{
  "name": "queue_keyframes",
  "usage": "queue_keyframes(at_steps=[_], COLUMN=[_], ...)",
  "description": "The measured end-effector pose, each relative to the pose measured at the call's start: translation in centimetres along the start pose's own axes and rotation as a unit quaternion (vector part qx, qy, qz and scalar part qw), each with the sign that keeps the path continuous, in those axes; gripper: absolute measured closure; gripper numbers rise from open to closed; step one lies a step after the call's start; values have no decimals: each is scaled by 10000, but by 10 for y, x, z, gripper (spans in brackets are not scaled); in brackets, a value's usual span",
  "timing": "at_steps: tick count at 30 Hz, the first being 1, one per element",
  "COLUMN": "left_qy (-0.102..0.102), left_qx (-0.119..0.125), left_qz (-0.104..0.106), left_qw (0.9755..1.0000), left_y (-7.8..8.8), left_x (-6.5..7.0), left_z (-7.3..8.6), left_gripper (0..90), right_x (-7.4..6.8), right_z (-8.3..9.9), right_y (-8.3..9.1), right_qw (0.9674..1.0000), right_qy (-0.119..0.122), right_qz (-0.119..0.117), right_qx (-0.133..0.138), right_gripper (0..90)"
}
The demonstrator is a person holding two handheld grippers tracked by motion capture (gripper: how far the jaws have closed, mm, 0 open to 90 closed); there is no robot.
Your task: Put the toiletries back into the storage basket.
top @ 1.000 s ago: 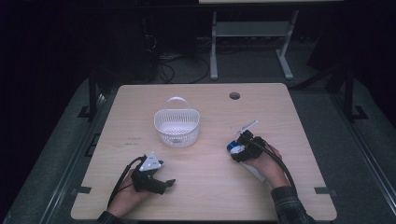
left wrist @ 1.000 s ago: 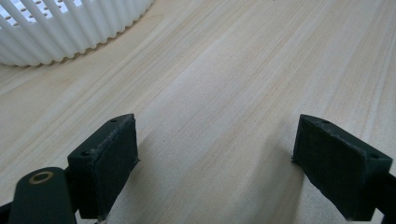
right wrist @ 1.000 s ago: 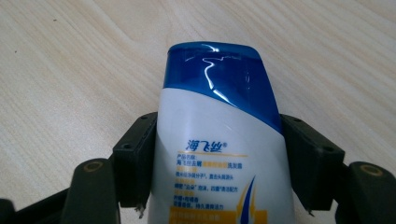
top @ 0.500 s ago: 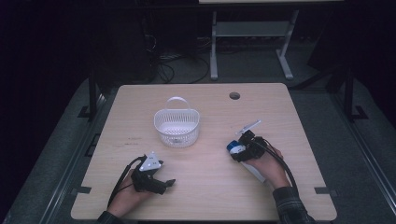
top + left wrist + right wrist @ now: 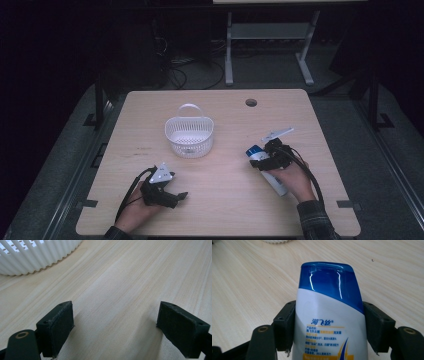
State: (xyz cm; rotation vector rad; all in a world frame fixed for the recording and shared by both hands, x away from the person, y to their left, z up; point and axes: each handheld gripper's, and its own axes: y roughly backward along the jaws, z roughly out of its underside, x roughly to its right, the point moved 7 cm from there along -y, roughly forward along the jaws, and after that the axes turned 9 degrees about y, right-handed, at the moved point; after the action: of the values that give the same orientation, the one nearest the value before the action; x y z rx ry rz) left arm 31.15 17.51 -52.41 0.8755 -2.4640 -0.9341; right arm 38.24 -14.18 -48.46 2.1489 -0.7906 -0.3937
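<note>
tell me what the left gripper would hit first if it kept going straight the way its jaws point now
Most likely bare table. The left gripper has open jaws with nothing between them, and wood runs ahead. The white basket sits off to one side of that line, so it looks like a near miss, though depth is hard to judge.

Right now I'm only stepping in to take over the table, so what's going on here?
A person works at a wooden table with a gripper in each hand. The right gripper is clamped on a white shampoo bottle with a blue cap, cap pointing ahead toward the white slatted basket. The left gripper sits low over bare wood, jaws wide apart with nothing between them. The basket looks empty; the bottle is not in it yet.
</note>
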Motion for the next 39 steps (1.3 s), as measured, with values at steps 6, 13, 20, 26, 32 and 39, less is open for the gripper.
queue_keyframes(at_steps=[6,13,20,26,32,39], left_qy=[-3,14,-1,16,0,17], left_qx=[3,2,3,1,-16,15], left_qz=[-5,1,-6,3,9,0], left_qw=[10000,10000,10000,10000,10000,10000], left_y=[0,0,0,0,0,0], left_x=[0,0,0,0,0,0], left_z=[0,0,0,0,0,0], left_gripper=[128,129,129,129,129,129], right_x=[0,0,-1,-2,-3,-5], right_z=[0,3,1,2,3,2], right_y=[16,25,35,52,62,71], right_qw=[9992,9979,9964,9920,9876,9807], right_qy=[-160,-258,-234,-238,-182,-129], right_qz=[-85,-193,-130,-139,-160,-278], right_qx=[363,565,804,1230,1553,1933], right_gripper=[339,338,339,340,341,342])
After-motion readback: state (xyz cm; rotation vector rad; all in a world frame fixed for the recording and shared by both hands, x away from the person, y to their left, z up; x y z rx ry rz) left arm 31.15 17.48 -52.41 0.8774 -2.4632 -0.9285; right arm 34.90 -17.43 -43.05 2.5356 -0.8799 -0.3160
